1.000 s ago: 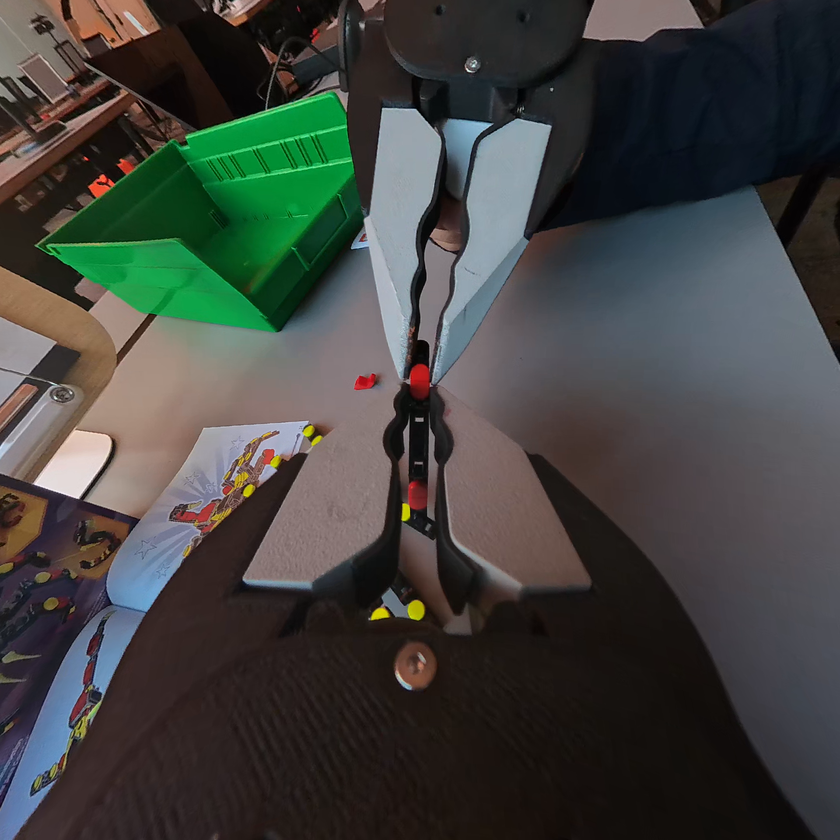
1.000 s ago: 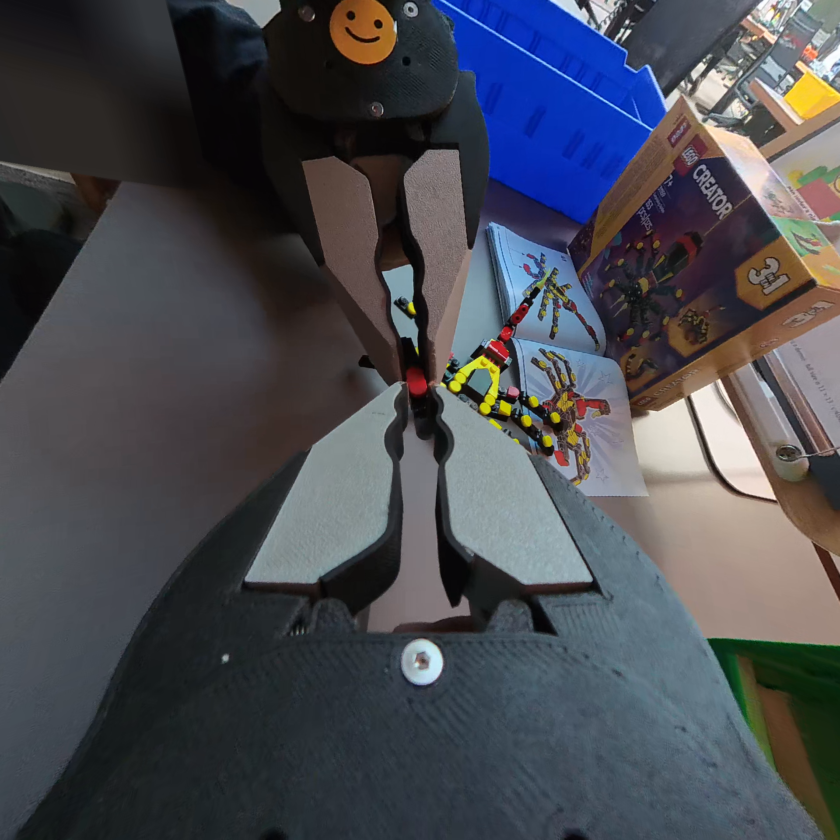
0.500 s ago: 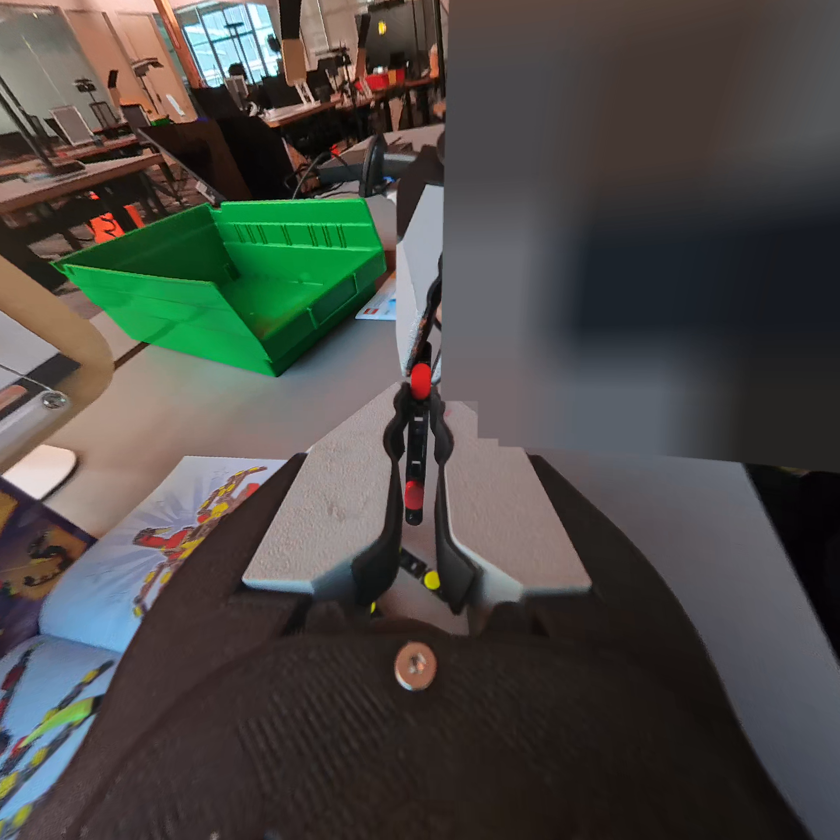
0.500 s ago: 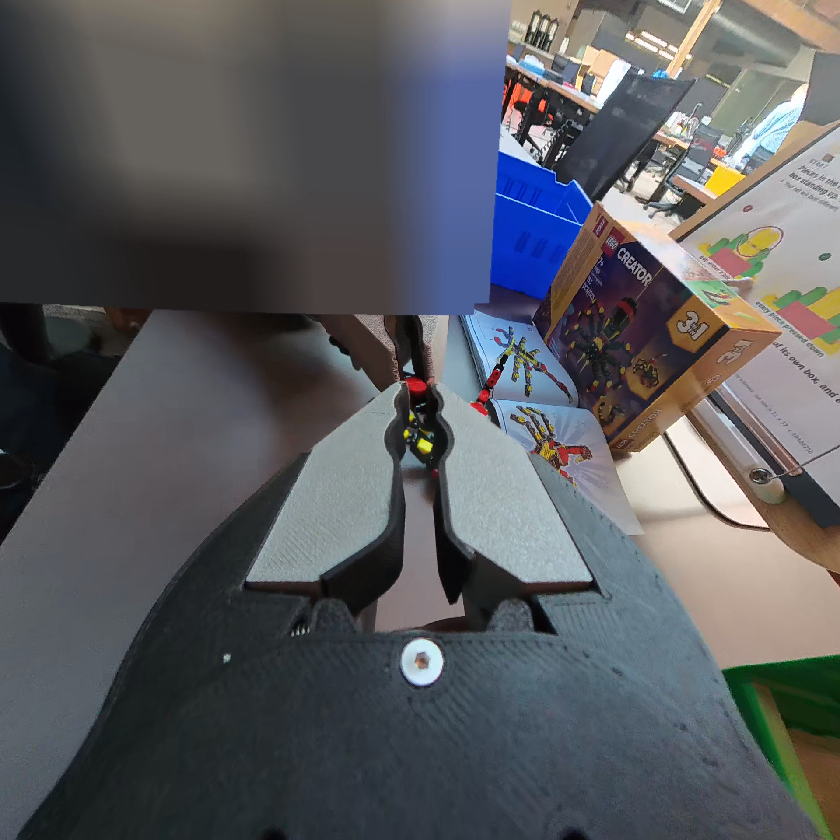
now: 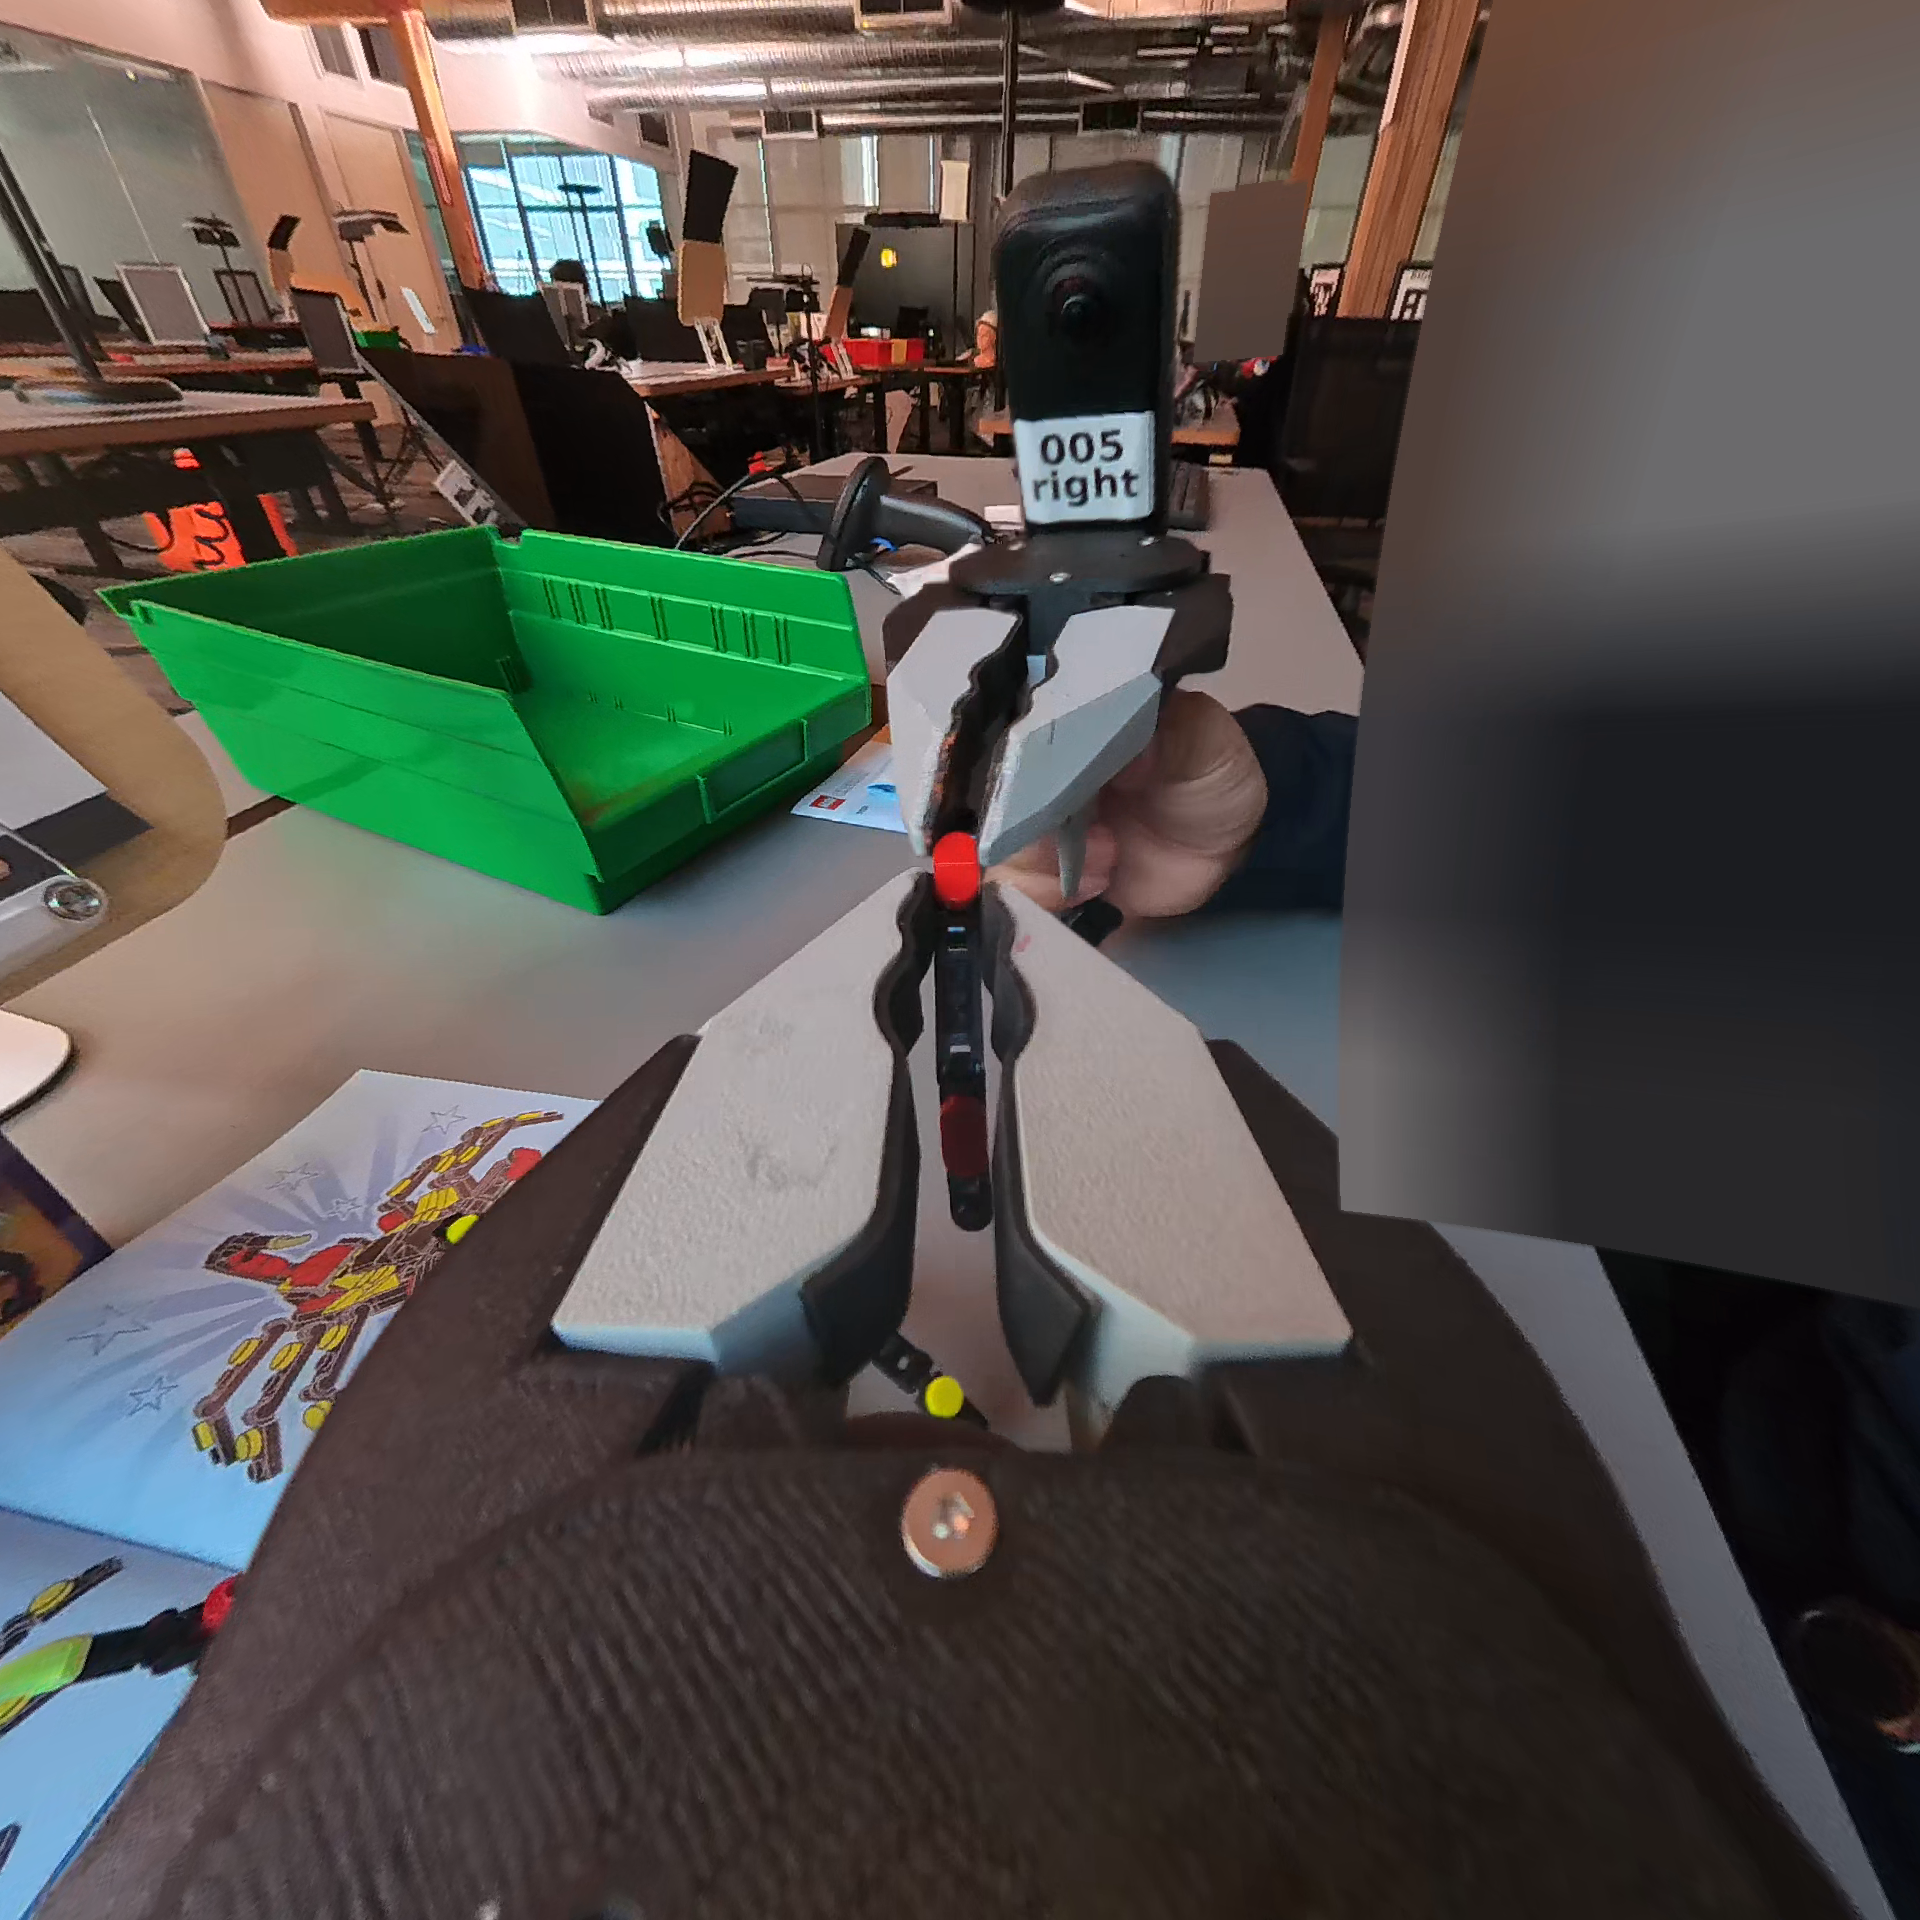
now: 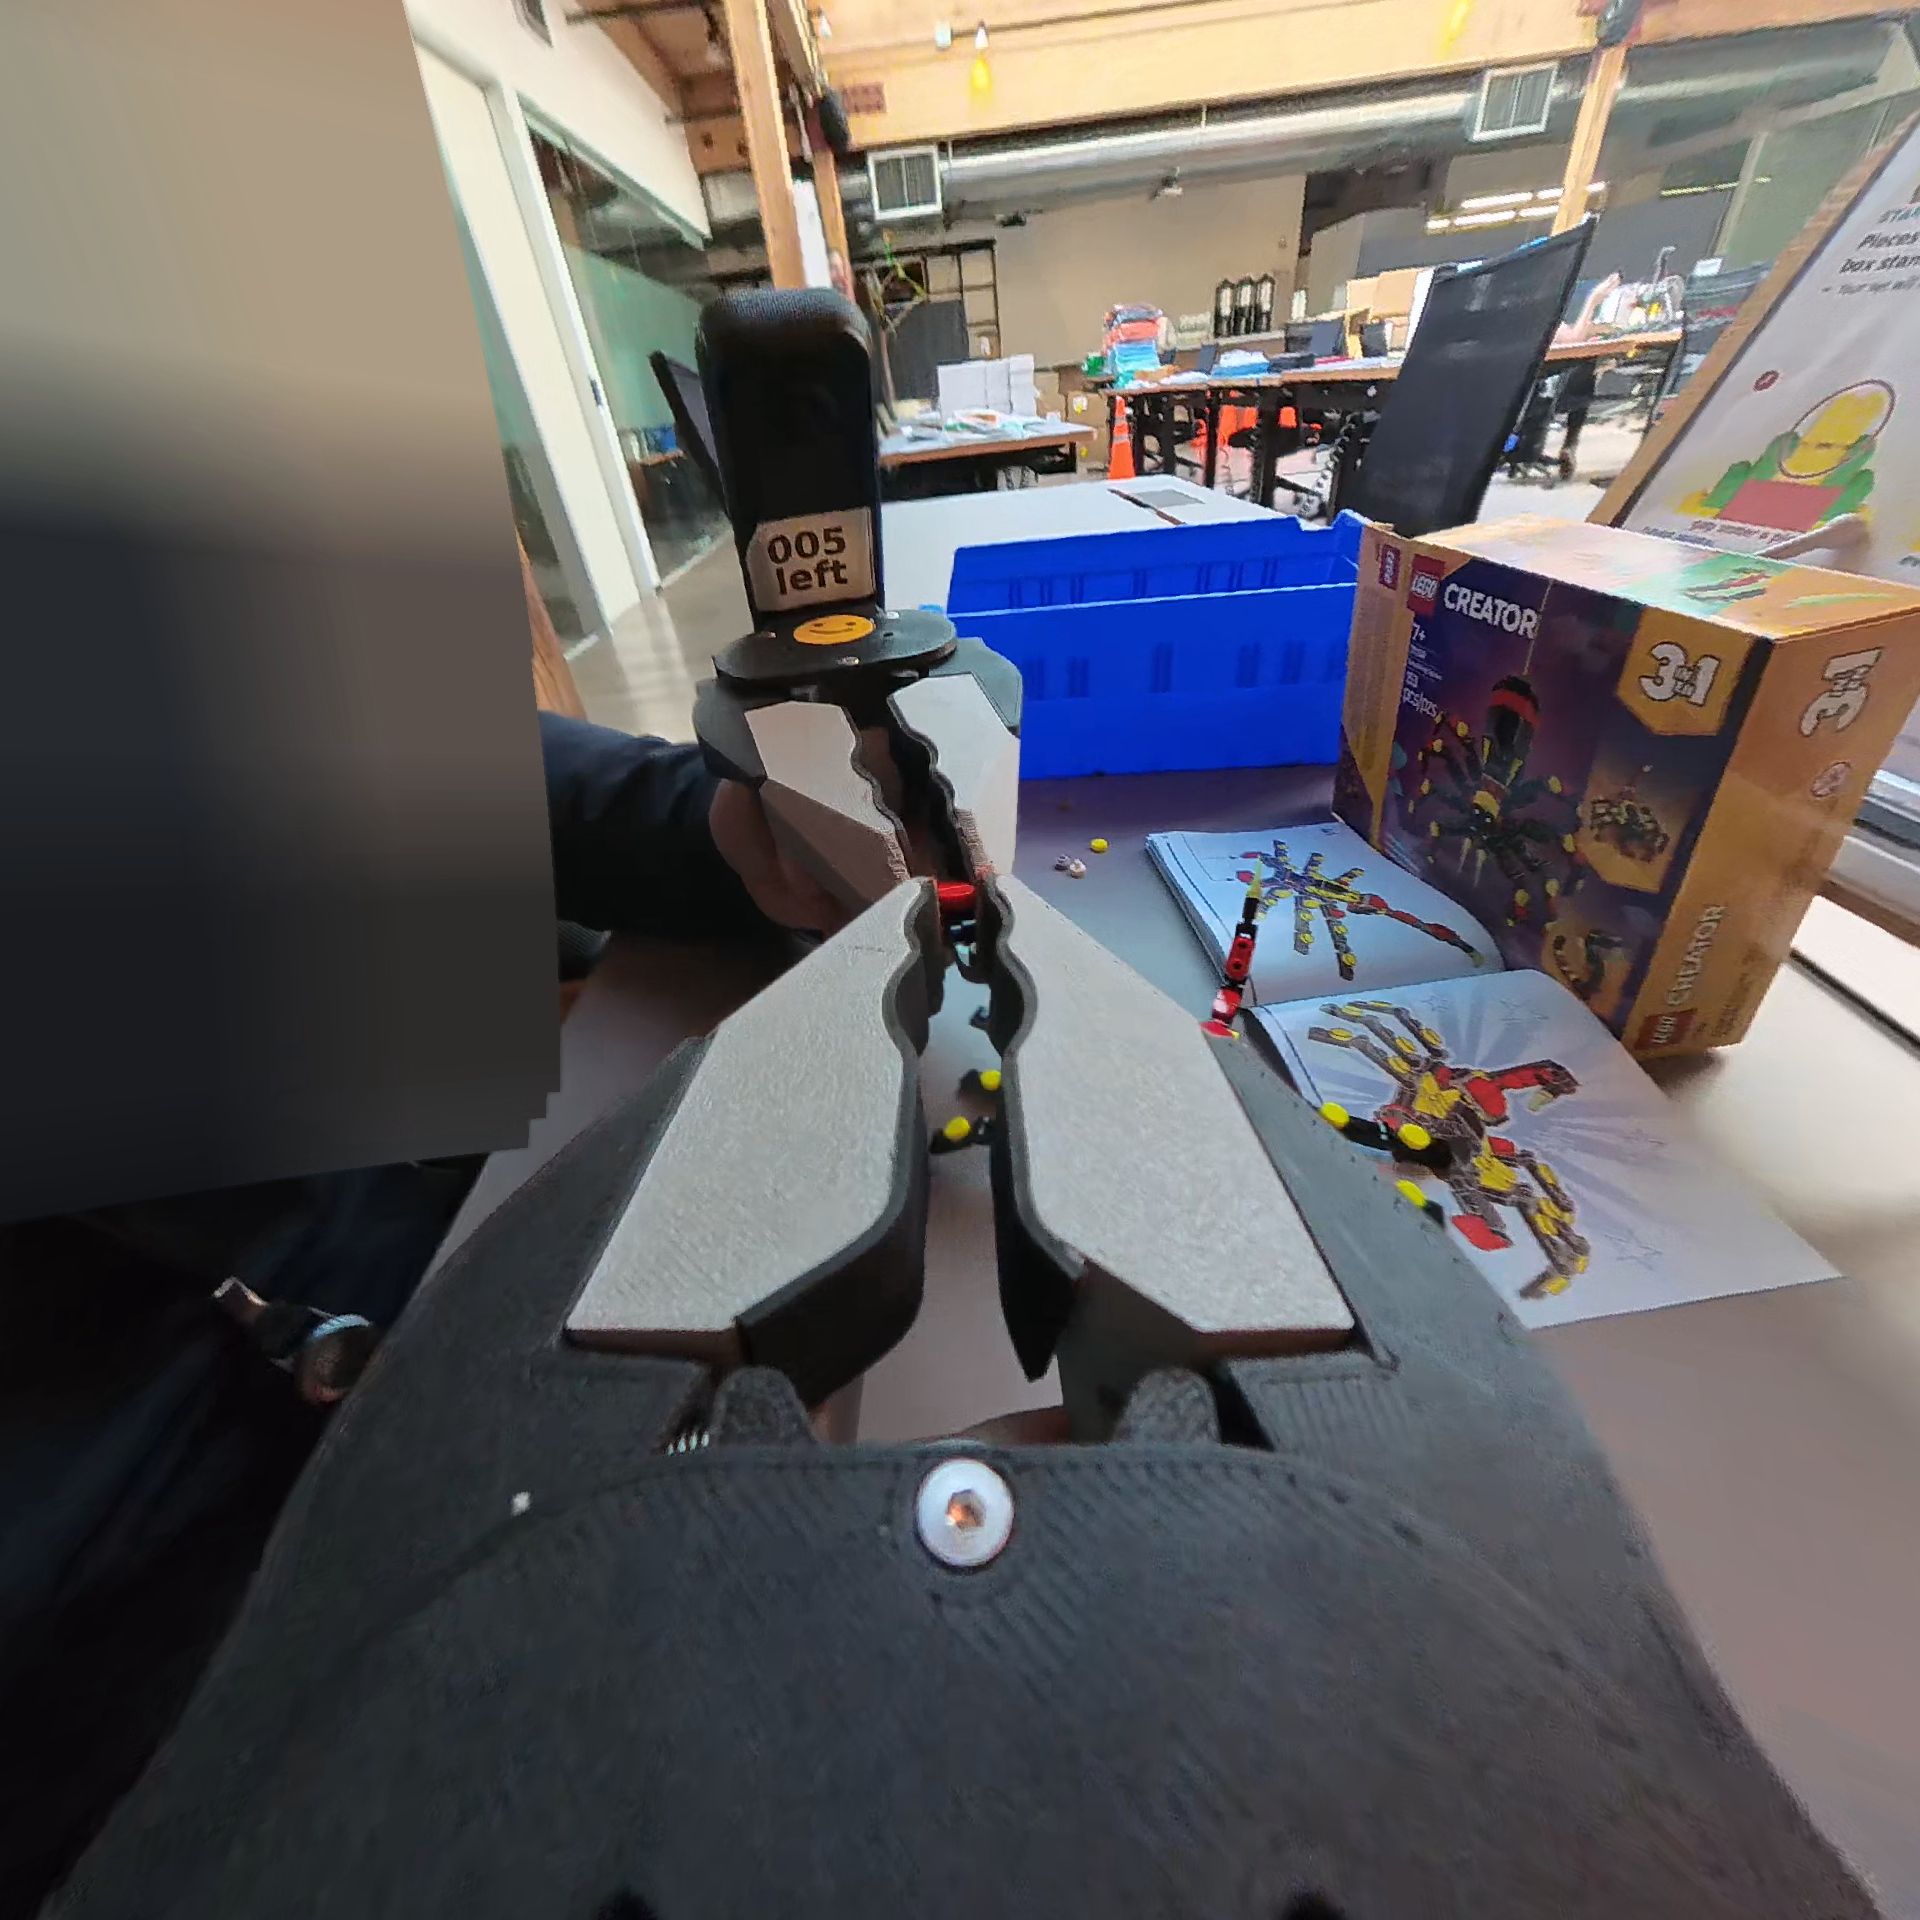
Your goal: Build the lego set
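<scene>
A thin black lego limb (image 5: 958, 1029) with red joints sits between the fingers of my left gripper (image 5: 956, 904), which is shut on it. Its red front end (image 5: 954, 871) sticks out past the fingertips. My right gripper (image 5: 961, 831) faces it tip to tip and is shut on that red end. In the right wrist view the right gripper (image 6: 961, 904) pinches the red end (image 6: 954, 894), with the left gripper (image 6: 951, 831) just beyond it. Both are held above the grey table (image 5: 416, 997). A hand holds each gripper.
A green bin (image 5: 520, 707) stands at the left rear, a blue bin (image 6: 1153, 665) and the lego box (image 6: 1621, 769) on the other side. An open instruction booklet (image 6: 1455, 1039) carries a loose red-black limb (image 6: 1238, 951). Small yellow and black pieces (image 6: 961, 1127) lie below the grippers. The tips of both grippers are at nearly the same place.
Both grippers have tilted up from pointing down at the table to about level, so the room now shows behind them. They stay tip to tip on the same limb.
</scene>
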Action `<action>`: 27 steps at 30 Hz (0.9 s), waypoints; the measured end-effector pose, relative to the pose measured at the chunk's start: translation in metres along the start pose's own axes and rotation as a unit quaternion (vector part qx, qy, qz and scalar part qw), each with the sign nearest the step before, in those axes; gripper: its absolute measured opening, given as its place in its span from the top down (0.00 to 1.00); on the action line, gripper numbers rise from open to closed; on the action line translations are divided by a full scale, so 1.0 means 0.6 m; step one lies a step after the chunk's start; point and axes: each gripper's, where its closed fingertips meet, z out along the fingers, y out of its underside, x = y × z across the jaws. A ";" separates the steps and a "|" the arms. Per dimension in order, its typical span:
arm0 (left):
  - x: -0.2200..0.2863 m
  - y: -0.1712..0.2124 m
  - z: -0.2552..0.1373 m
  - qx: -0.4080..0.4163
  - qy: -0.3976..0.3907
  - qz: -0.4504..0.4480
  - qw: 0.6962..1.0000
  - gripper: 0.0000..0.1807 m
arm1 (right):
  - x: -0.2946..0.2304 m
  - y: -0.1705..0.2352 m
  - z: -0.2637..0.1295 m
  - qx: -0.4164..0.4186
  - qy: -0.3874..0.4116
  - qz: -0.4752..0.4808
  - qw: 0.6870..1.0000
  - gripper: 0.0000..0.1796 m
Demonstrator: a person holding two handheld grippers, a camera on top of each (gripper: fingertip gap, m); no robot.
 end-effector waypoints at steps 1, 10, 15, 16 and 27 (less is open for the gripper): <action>0.000 -0.002 -0.001 0.002 0.001 -0.003 1.000 0.97 | -0.001 -0.002 0.000 0.008 -0.005 0.012 1.000 0.98; -0.005 0.013 -0.003 -0.025 0.013 -0.039 0.999 0.98 | 0.004 0.009 0.005 -0.013 -0.012 0.035 0.999 0.99; 0.002 0.041 0.008 -0.071 0.018 -0.026 0.997 0.98 | 0.003 0.041 -0.008 -0.086 -0.030 0.027 0.995 0.99; 0.001 0.043 0.008 -0.075 0.015 -0.023 0.997 0.97 | 0.005 0.042 -0.010 -0.091 -0.026 0.018 0.995 1.00; -0.007 0.026 -0.003 -0.036 0.047 -0.116 0.991 0.98 | 0.014 0.031 -0.022 -0.105 0.015 -0.041 0.994 0.91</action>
